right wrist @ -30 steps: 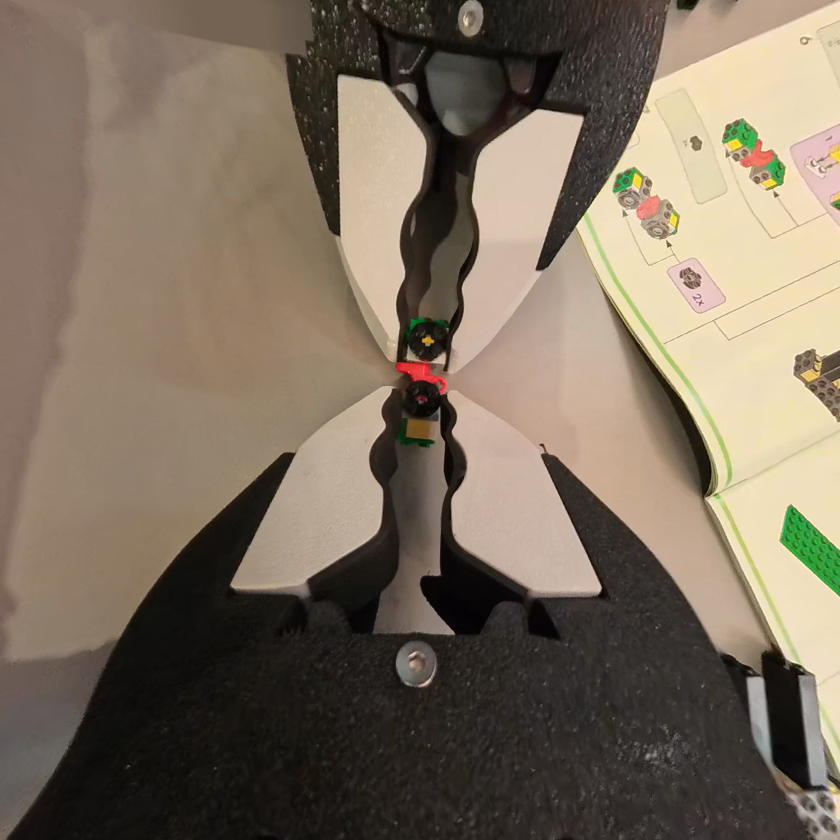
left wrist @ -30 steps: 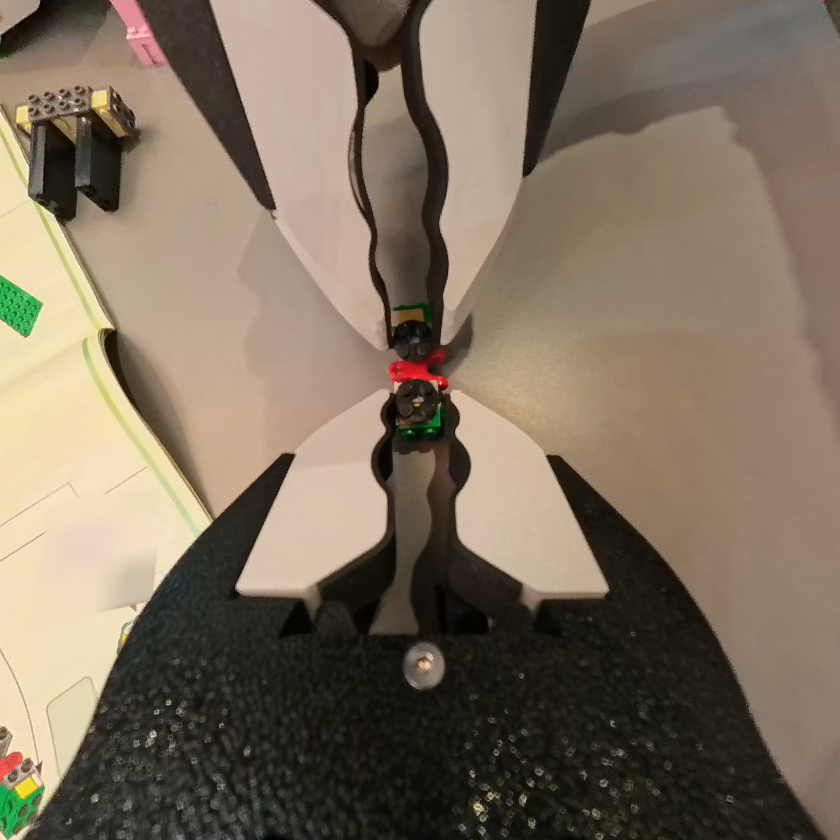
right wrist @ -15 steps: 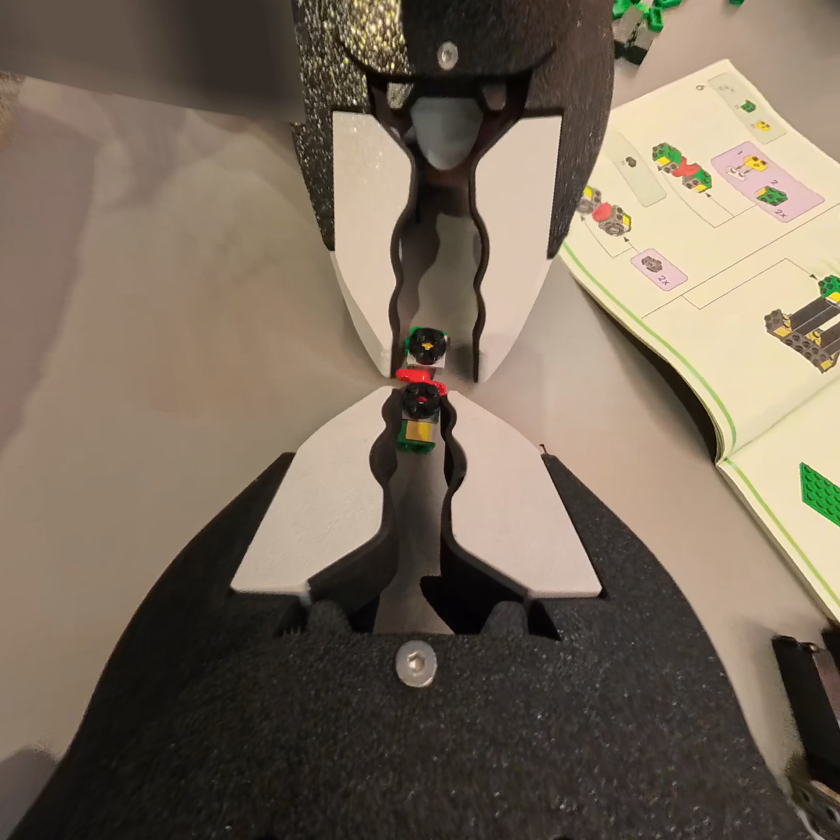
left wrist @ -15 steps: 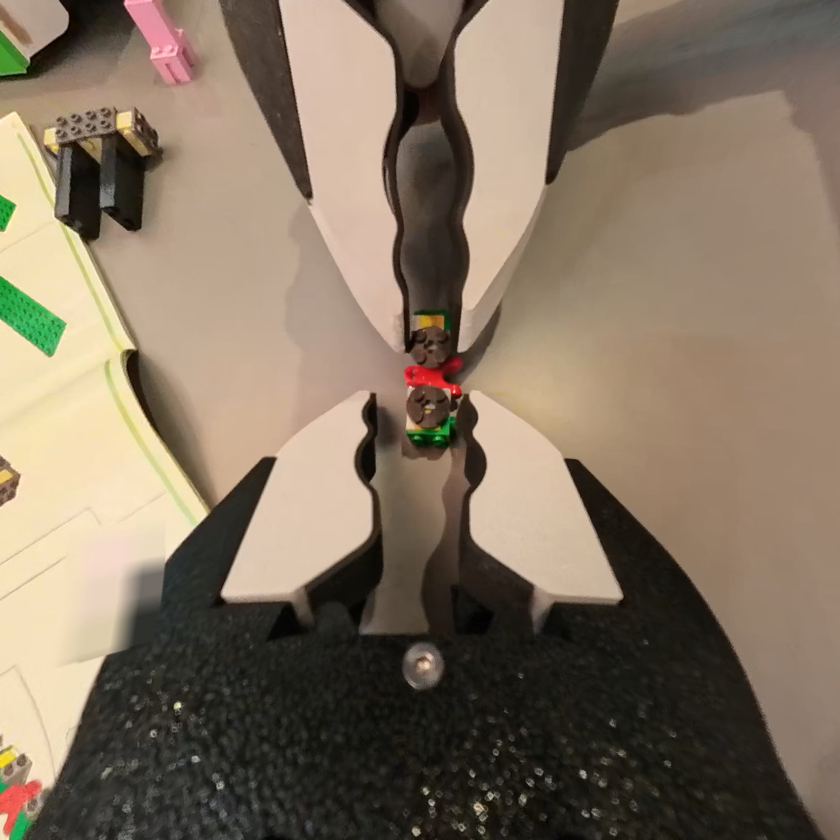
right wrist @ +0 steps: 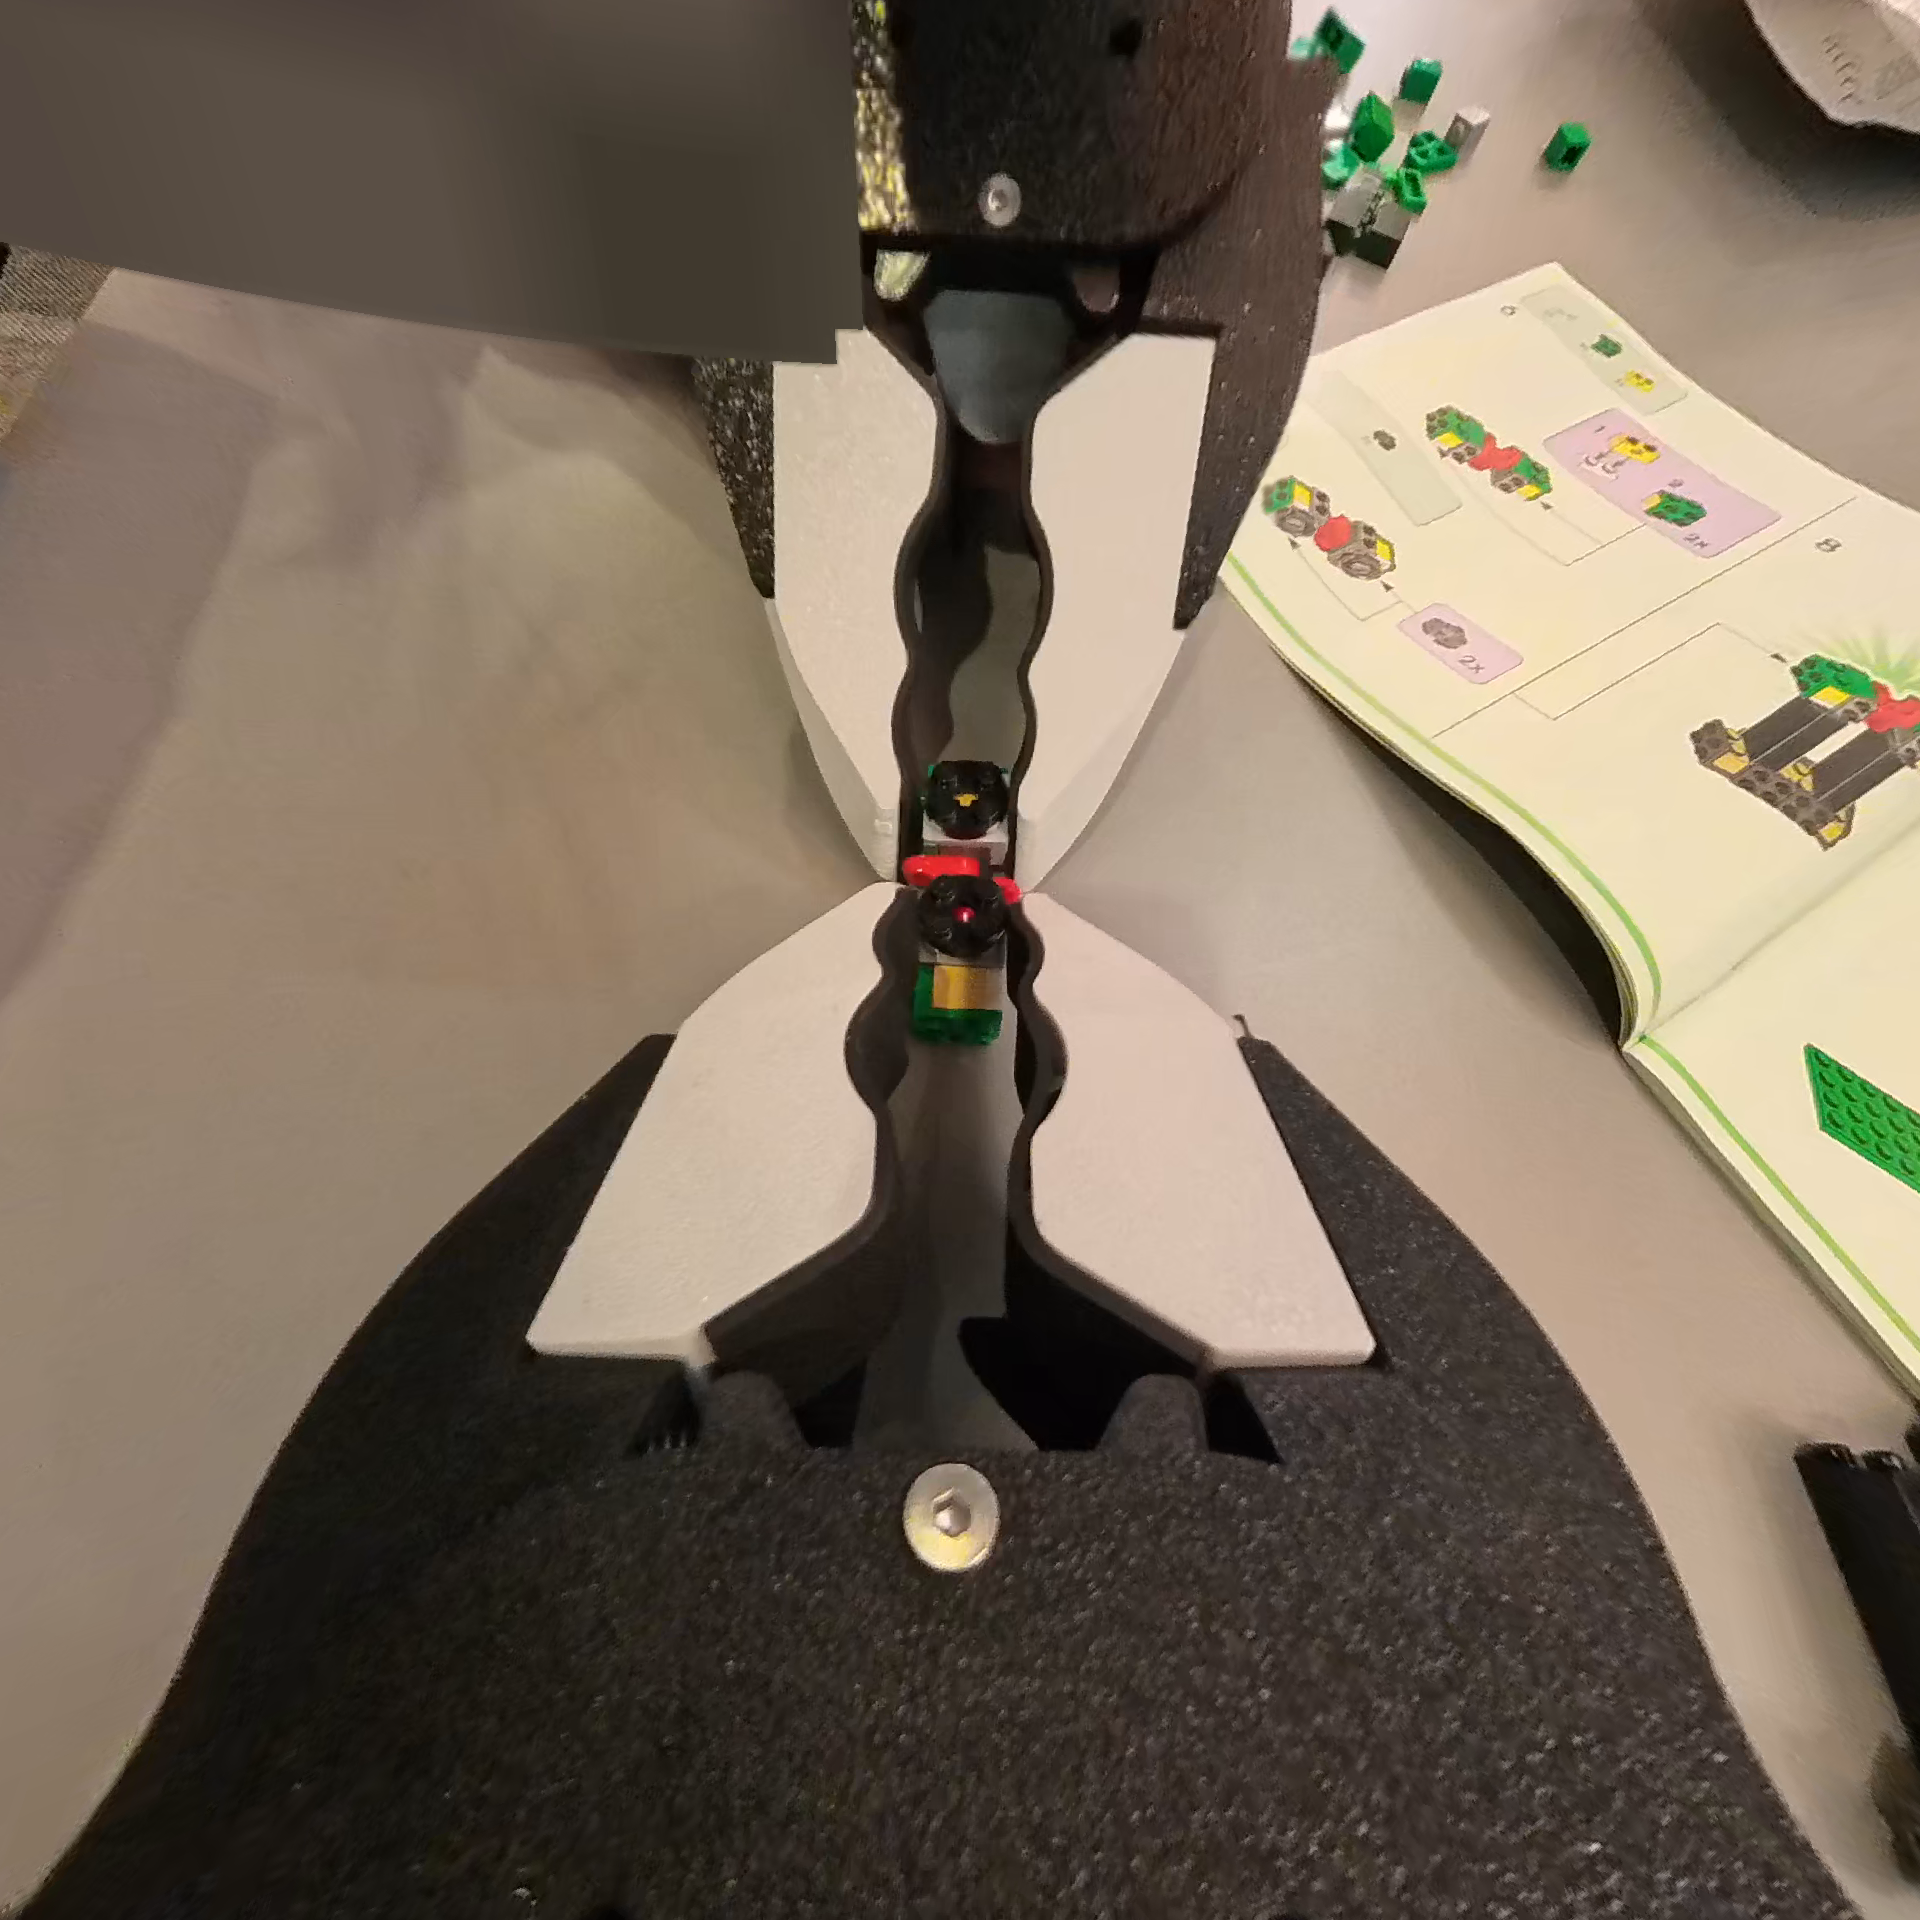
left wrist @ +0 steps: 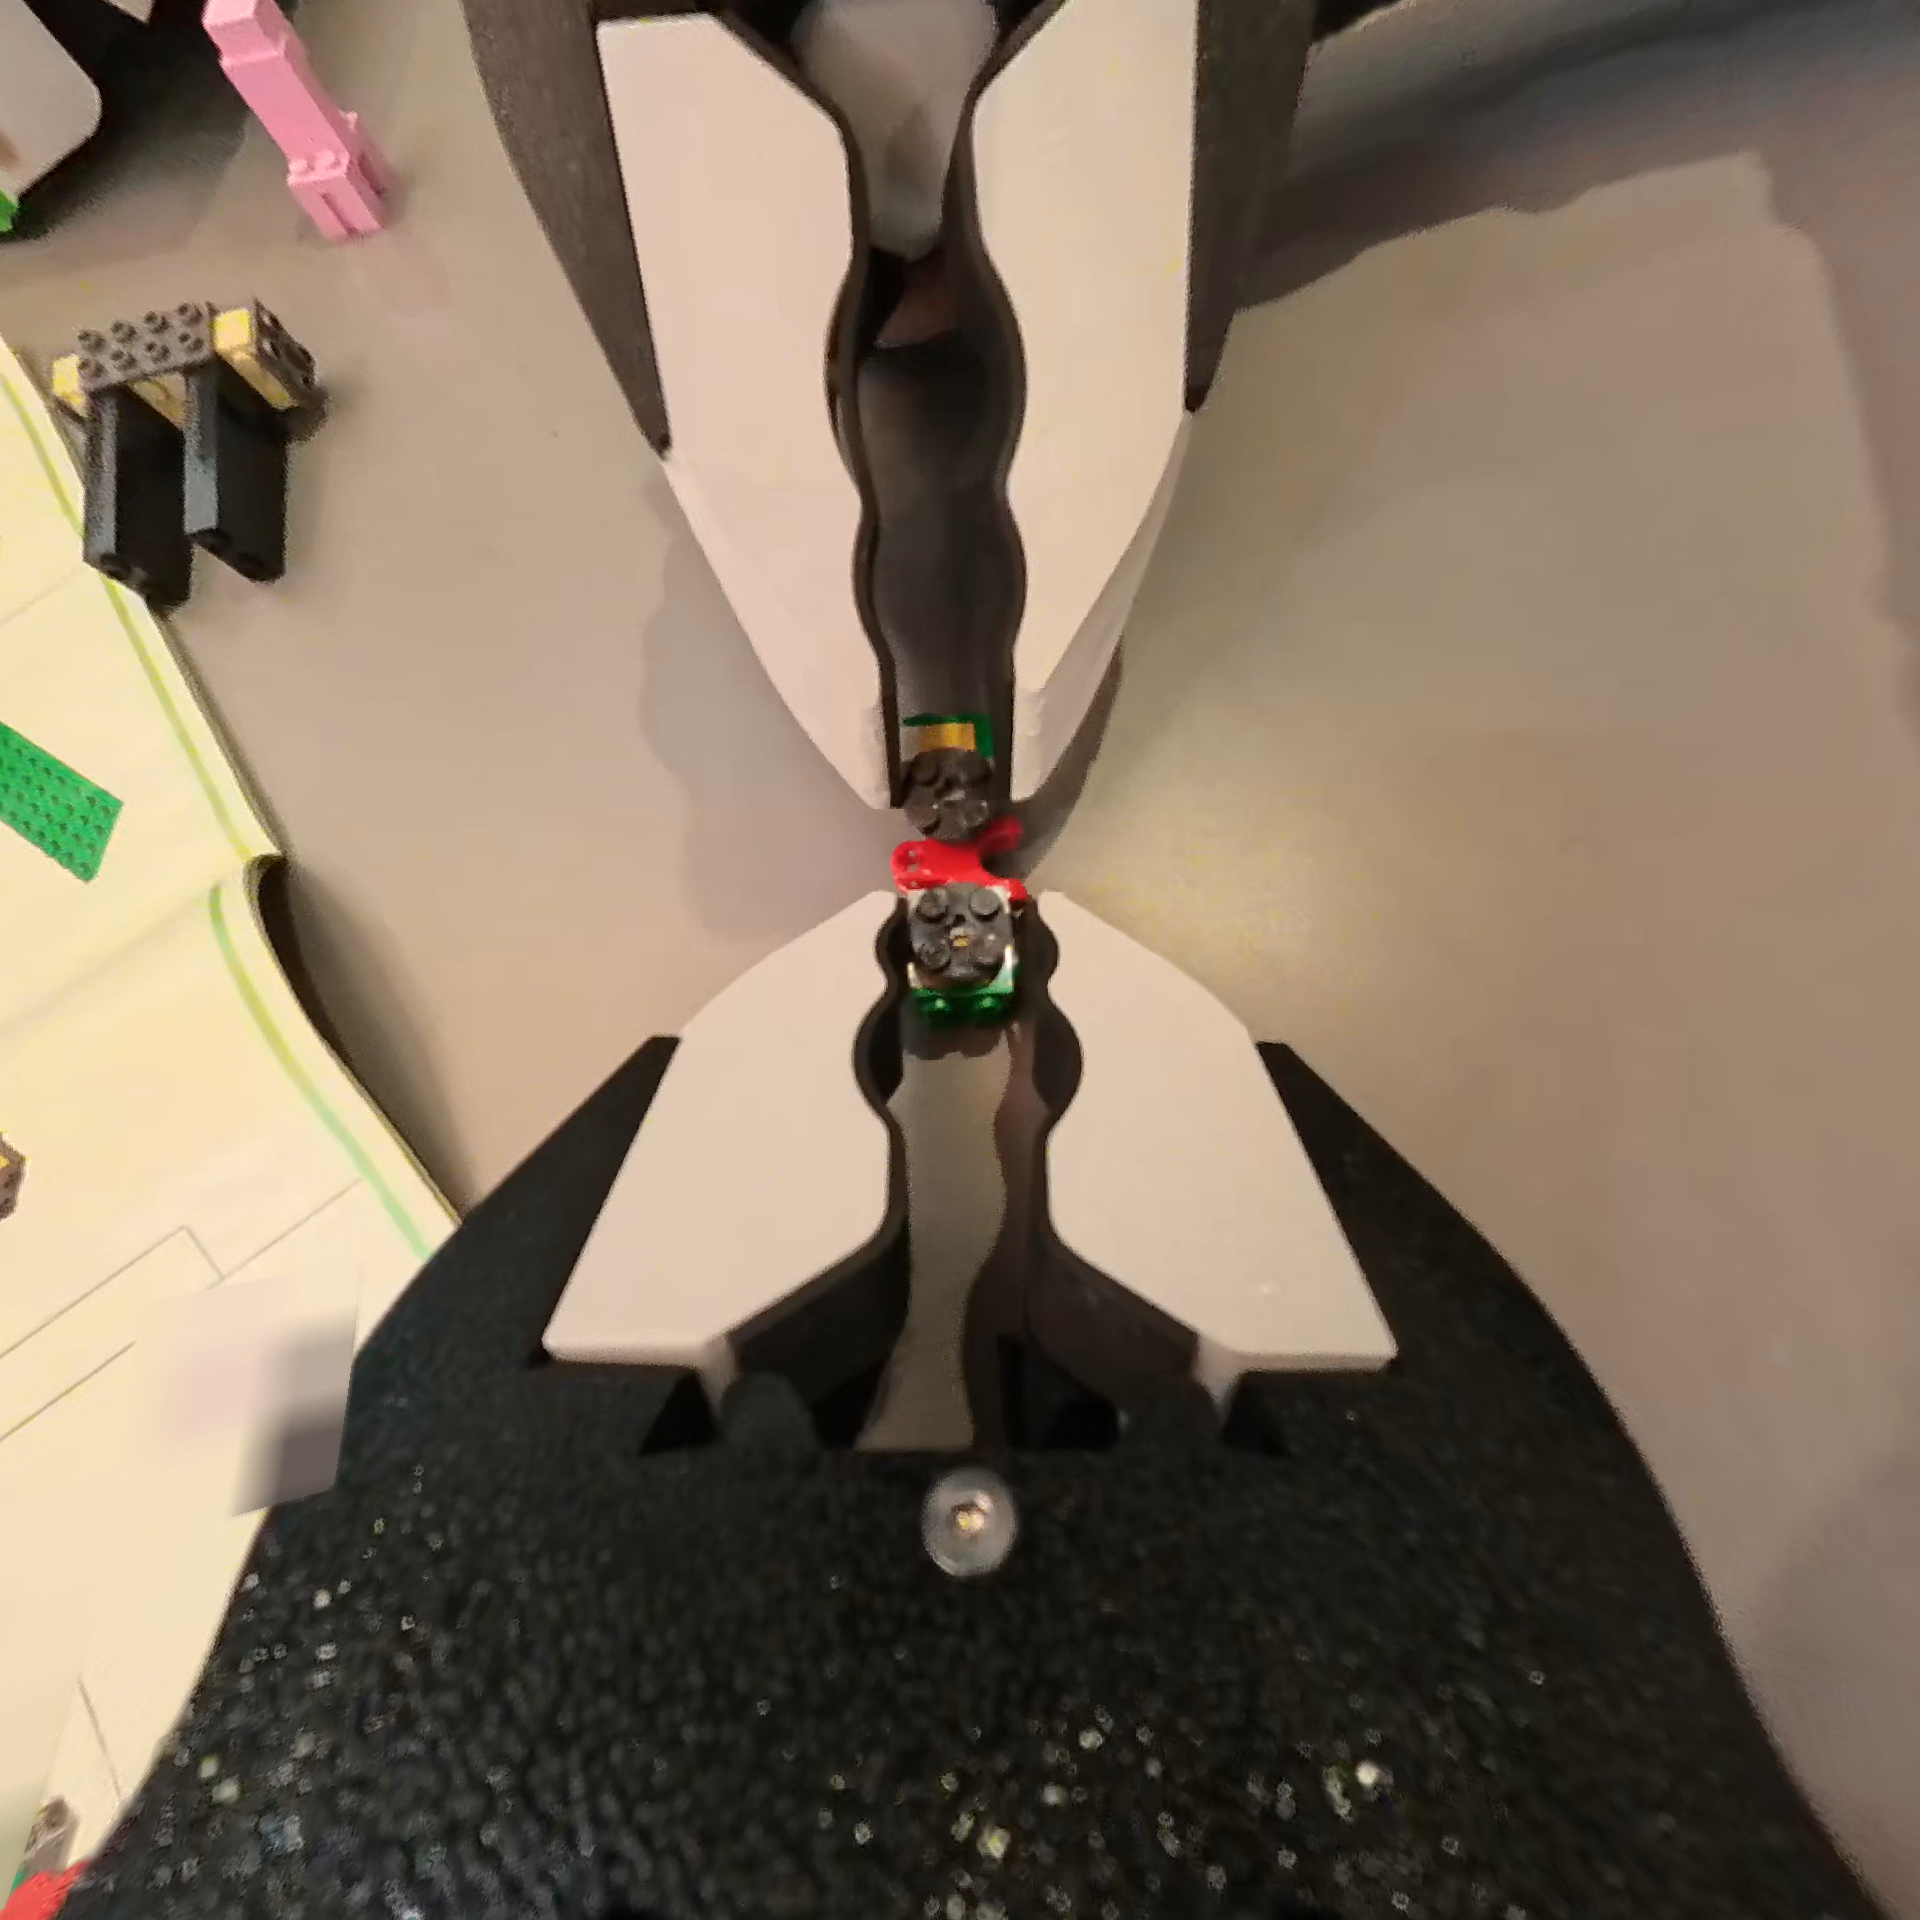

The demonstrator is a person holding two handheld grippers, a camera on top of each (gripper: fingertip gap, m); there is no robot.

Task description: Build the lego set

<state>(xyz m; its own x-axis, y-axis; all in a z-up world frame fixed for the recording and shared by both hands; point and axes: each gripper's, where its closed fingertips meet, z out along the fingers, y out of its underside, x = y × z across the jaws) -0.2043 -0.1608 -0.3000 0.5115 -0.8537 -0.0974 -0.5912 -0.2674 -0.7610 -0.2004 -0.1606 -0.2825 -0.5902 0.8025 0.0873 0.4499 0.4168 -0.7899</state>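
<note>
A small lego assembly hangs between my two grippers, which meet tip to tip above the grey table. It has a red middle piece (left wrist: 948, 862), a black round plate on each side and green and yellow bricks at both ends. My left gripper (left wrist: 961, 914) is shut on the near end (left wrist: 958, 951) in the left wrist view. My right gripper (right wrist: 951, 914) is shut on the other end (right wrist: 956, 987). Each gripper shows opposite in the other's view: the right one (left wrist: 948, 800), the left one (right wrist: 964, 831).
An open instruction booklet (left wrist: 114, 1039) lies to my left, and shows at the right in the right wrist view (right wrist: 1558, 727). A black-pillar build with a grey and tan top (left wrist: 182, 447) and a pink piece (left wrist: 312, 135) lie beyond. Loose green bricks (right wrist: 1392, 135) lie far right. My left and right fingertips are right by each other.
My left gripper's jaws stood wider apart half a second ago and have closed back onto the assembly's end. The right gripper has kept its hold. Both have shifted a little over the table.
</note>
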